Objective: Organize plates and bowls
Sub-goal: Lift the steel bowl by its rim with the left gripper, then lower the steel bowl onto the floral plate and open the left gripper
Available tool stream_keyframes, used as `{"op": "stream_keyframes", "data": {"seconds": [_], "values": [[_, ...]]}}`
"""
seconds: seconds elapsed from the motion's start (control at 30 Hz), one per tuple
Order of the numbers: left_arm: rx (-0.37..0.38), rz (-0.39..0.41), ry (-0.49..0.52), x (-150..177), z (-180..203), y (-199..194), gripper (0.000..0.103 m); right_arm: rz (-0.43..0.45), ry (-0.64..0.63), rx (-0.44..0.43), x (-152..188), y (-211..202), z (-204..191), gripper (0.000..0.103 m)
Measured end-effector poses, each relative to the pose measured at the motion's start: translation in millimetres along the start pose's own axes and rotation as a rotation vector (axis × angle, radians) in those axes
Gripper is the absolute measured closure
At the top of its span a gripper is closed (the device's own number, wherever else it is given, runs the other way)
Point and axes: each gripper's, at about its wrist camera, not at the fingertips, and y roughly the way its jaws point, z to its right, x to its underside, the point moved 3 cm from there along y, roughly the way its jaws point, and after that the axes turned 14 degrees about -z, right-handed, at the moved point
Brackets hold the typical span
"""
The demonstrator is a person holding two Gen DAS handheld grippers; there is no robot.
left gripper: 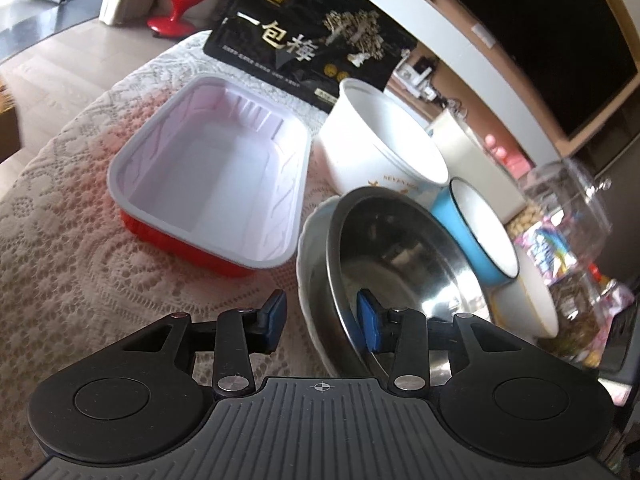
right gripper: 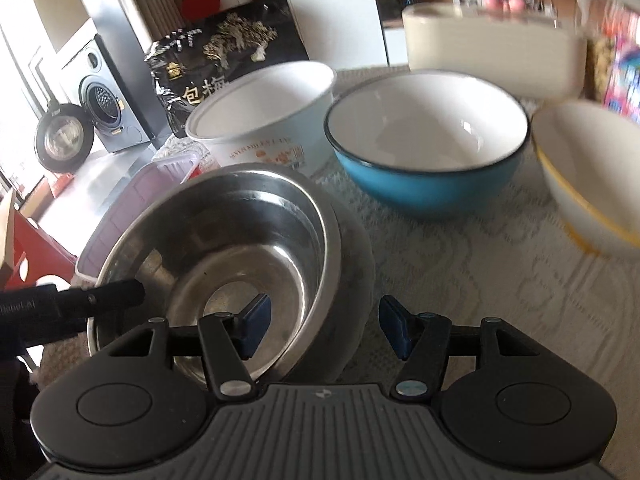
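Note:
A steel bowl (left gripper: 400,248) (right gripper: 240,240) rests in a white plate (left gripper: 310,248) (right gripper: 356,240) on a lace-covered table. My left gripper (left gripper: 322,322) is open and straddles their near rim, one blue pad inside the bowl and the other outside the plate. From the other side, my right gripper (right gripper: 325,330) is also open across the rim, its left pad inside the bowl and its right pad beyond the plate's edge. Behind stand a blue bowl (left gripper: 476,232) (right gripper: 424,148), a white paper bowl (left gripper: 380,144) (right gripper: 264,116) and a yellow-rimmed white bowl (left gripper: 532,300) (right gripper: 592,176).
A red tray with a white inside (left gripper: 208,184) (right gripper: 132,200) lies beside the plate. A black snack bag (left gripper: 308,36) (right gripper: 216,60) leans at the back. A cream container (right gripper: 488,48) and a clear jar of snacks (left gripper: 572,248) stand behind the bowls. The table edge curves past the tray.

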Motion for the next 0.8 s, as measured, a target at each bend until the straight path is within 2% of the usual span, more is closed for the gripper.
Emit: {"op": "stream_keyframes", "data": {"seconds": [0.2,0.33,0.4,0.53,0.67,0.8], "values": [[-0.050,-0.013,0.026,-4.5,6.1,7.6,0.061,-0.025,0.056,-0.054,-12.5,12.2,5.5,0.043],[-0.052,-0.022,0.030,-4.9,7.7,9.0,0.066,-0.039,0.028,-0.067,-17.1,16.4,-0.3,0.041],[-0.045,-0.032,0.028,-5.5,8.1,9.9,0.068,-0.041,0.008,-0.043,-17.7,17.4,-5.2,0.041],[-0.071,-0.040,0.045,-6.2,11.9,10.1,0.068,-0.050,-0.021,-0.036,-17.1,16.3,-6.4,0.042],[-0.064,-0.060,0.030,-6.8,13.6,9.1,0.062,-0.069,-0.020,-0.052,-12.5,11.1,-3.5,0.045],[-0.077,-0.078,0.052,-3.2,20.7,10.0,0.062,-0.078,-0.033,-0.059,-2.1,4.5,-2.1,0.045]]}}
